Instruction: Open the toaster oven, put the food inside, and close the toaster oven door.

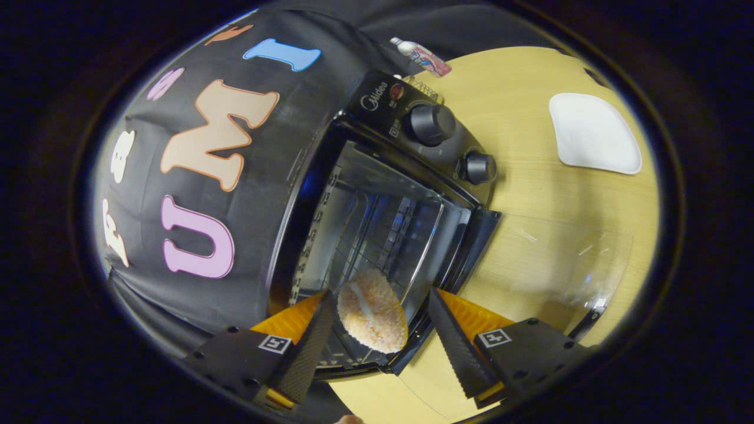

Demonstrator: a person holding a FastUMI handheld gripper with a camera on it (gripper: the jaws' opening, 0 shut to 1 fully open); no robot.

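The black toaster oven (377, 100) stands open on the wooden table (518, 106), its glass door (554, 265) folded flat down onto the tabletop. A round, crumb-coated piece of food (372, 311) lies on the wire rack (383, 235) just inside the oven mouth. My gripper (380, 297) is open at that mouth, one finger on each side of the food. One finger (312, 341) is close against the food's edge; the other finger (453, 341) stands clear of it.
Two knobs (432, 123) (480, 168) sit on the oven's control panel. A white square plate (595, 132) lies on the table beyond the oven. A small bottle (421, 57) lies by the oven's far side. The door handle (586, 324) sticks out near the table edge.
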